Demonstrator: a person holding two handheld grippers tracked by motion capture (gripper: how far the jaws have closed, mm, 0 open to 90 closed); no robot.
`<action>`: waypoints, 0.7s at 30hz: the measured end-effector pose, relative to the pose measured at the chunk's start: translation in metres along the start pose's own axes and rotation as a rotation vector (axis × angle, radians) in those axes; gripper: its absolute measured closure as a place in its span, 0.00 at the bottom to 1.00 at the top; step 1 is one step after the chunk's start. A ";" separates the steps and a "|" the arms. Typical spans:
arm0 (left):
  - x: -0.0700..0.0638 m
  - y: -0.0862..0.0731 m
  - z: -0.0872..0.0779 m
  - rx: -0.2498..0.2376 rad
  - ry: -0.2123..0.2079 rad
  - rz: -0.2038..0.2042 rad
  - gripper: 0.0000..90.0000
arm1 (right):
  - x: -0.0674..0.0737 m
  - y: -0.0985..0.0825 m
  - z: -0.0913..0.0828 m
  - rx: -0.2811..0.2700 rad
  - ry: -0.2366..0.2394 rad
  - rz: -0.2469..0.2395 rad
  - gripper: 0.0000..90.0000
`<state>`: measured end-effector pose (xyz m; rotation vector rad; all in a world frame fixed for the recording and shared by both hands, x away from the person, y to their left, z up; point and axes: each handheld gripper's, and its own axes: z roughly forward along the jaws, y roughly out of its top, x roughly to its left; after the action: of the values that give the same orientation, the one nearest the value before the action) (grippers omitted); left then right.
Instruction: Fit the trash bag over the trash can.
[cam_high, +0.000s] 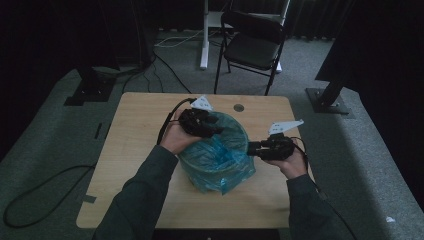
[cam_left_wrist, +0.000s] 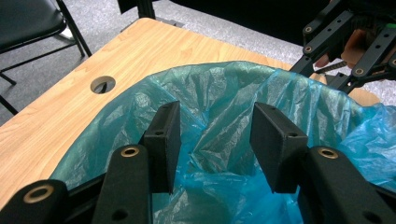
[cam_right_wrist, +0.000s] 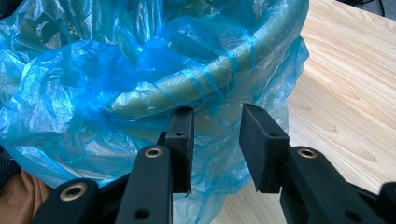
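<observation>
Here, the bin (cam_high: 220, 167) with its blue liner (cam_high: 227, 150) stands mid-table (cam_high: 130, 150). The left gripper (cam_high: 216, 127) hangs over the far-left rim, jaws released and empty. The right gripper (cam_high: 251, 148) sits just beside the right rim, jaws parted with liner film (cam_right_wrist: 219, 135) between, unpinched.

I see a round bin (cam_high: 220, 172) standing upright near the table's centre, lined with a translucent blue plastic bag (cam_high: 215, 155). The crinkled bag is draped over the bin's rim, its skirt hanging loosely down the outside wall toward six o'clock. Around three o'clock the film lies tight on the pale rim; the rest sags into the hollow.
</observation>
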<state>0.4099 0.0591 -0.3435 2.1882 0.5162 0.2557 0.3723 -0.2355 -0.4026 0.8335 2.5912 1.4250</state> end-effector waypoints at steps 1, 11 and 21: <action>0.000 0.000 0.000 0.000 0.000 0.000 0.59 | 0.000 0.000 0.000 0.000 0.000 0.000 0.72; -0.002 0.003 0.012 0.067 0.022 0.042 0.59 | 0.000 0.000 0.000 0.002 0.003 -0.002 0.72; -0.007 0.007 0.014 0.091 0.035 0.077 0.59 | 0.000 0.000 0.000 0.003 0.006 -0.007 0.72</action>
<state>0.4103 0.0427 -0.3467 2.2984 0.4717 0.3173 0.3726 -0.2356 -0.4029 0.8215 2.5993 1.4243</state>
